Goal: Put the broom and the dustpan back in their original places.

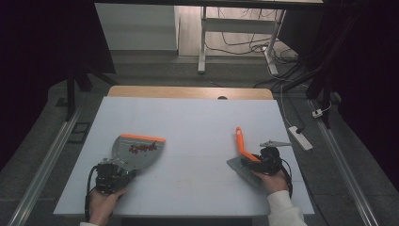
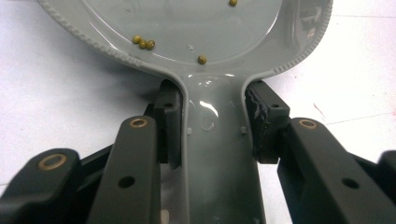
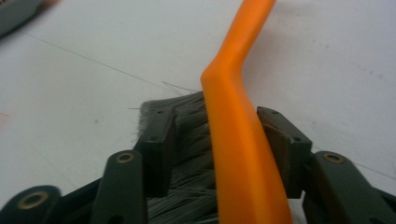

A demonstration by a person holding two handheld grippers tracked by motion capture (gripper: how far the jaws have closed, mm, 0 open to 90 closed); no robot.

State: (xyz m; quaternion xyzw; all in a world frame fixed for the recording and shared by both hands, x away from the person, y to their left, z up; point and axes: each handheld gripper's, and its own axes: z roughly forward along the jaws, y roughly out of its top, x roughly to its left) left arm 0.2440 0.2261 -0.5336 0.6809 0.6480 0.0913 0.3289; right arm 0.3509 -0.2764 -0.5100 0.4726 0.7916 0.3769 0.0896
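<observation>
No readable writing; left tool (image 2: 212, 128) clamps dustpan (image 2: 205, 56); brush (image 3: 238, 121) unbranded.

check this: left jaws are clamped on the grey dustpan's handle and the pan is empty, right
Not quite. The left gripper is clamped on the dustpan handle, but the pan isn't empty: the left gripper view shows several small yellowish beads lying in it.

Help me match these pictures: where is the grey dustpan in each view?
High view: the dustpan lies left of centre on the white table.
Left gripper view: the dustpan spans the top, its handle clamped between the jaws.
Right gripper view: probably the grey shape in the top left corner.
Shared landmark: the white table.
</observation>
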